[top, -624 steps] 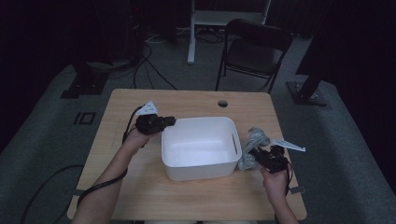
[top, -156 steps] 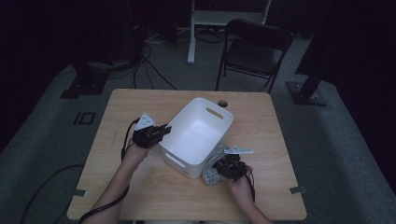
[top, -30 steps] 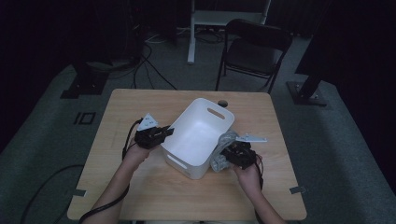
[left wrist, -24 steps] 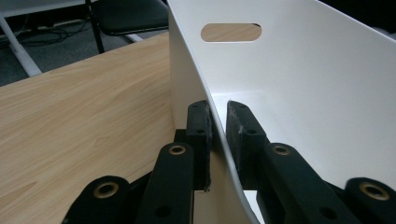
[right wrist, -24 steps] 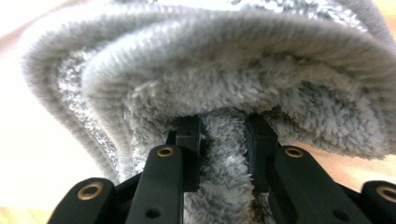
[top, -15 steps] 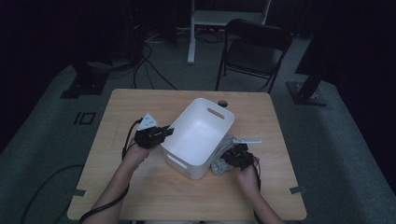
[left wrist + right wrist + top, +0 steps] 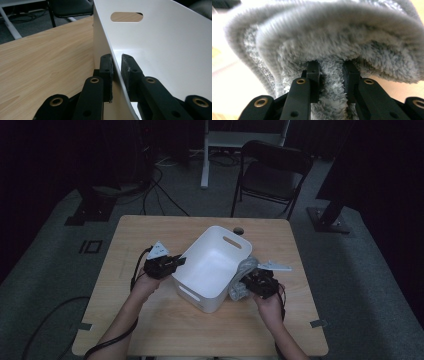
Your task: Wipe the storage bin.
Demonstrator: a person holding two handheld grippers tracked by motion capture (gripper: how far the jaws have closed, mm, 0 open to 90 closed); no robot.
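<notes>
A white plastic tub (image 7: 215,265) stands turned at an angle in the middle of the wooden table (image 7: 150,330). My left gripper (image 7: 176,262) is shut on the tub's left wall (image 7: 117,72), one pad outside and one inside. A slot handle (image 7: 126,16) shows in the far wall. My right gripper (image 7: 247,283) is shut on a fluffy grey cloth (image 7: 241,279), pressed against the tub's right side. In the right gripper view the grey cloth (image 7: 332,50) bulges over the jaws, with a fold pinched between the pads (image 7: 313,72).
A round cable hole (image 7: 238,230) sits in the table just behind the tub. A black chair (image 7: 272,175) and a white desk leg (image 7: 205,155) stand beyond the table's far edge. Cables trail off the table's left side (image 7: 55,320).
The right gripper with the grey cloth has shifted slightly along the tub's right side and risen a little. The left gripper and the tub have stayed put.
</notes>
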